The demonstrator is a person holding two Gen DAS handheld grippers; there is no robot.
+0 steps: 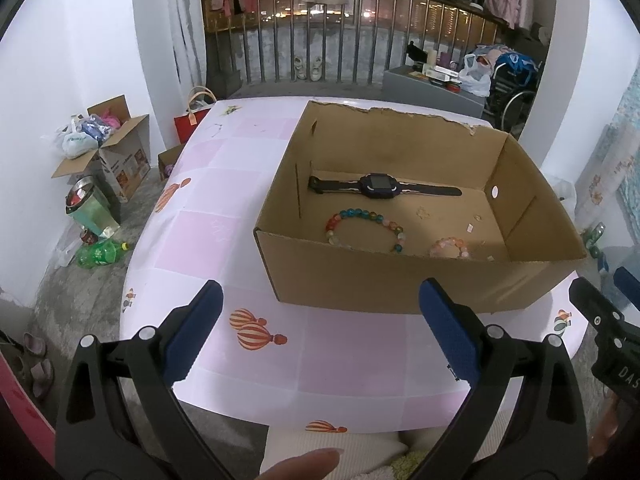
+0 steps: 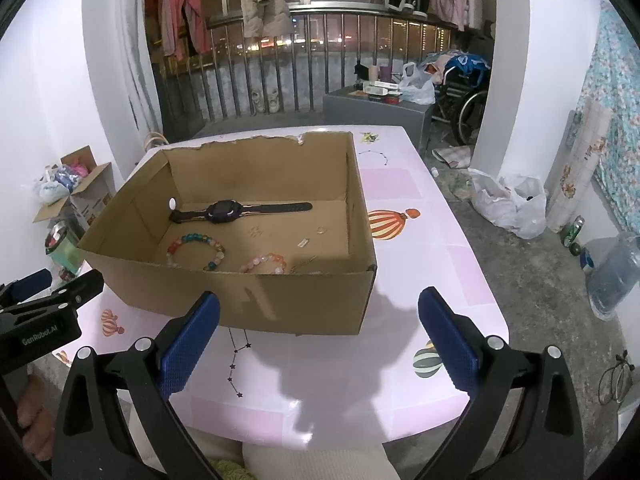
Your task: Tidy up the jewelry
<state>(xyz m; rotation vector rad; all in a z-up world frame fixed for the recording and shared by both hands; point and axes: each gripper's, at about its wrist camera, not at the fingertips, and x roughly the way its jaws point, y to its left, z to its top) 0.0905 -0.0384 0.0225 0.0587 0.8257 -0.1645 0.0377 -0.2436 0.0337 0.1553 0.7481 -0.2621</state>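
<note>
On the pink-checked table (image 1: pixel 224 184) an open cardboard box (image 1: pixel 400 280) holds the jewelry: a black watch (image 1: pixel 380 187) lies flat along its far wall at 12 o'clock, a multicoloured bead bracelet (image 1: pixel 366 226) sits nearer at about 7 o'clock of the box floor, and a pink bead bracelet (image 1: pixel 450 248) lies against the near wall at 5 o'clock. The left gripper (image 1: pixel 320 304) hovers before the box's near wall with its jaws spread wide and empty. The right gripper (image 2: pixel 320 312) does likewise over the table's near edge, released, grasping nothing.
</note>
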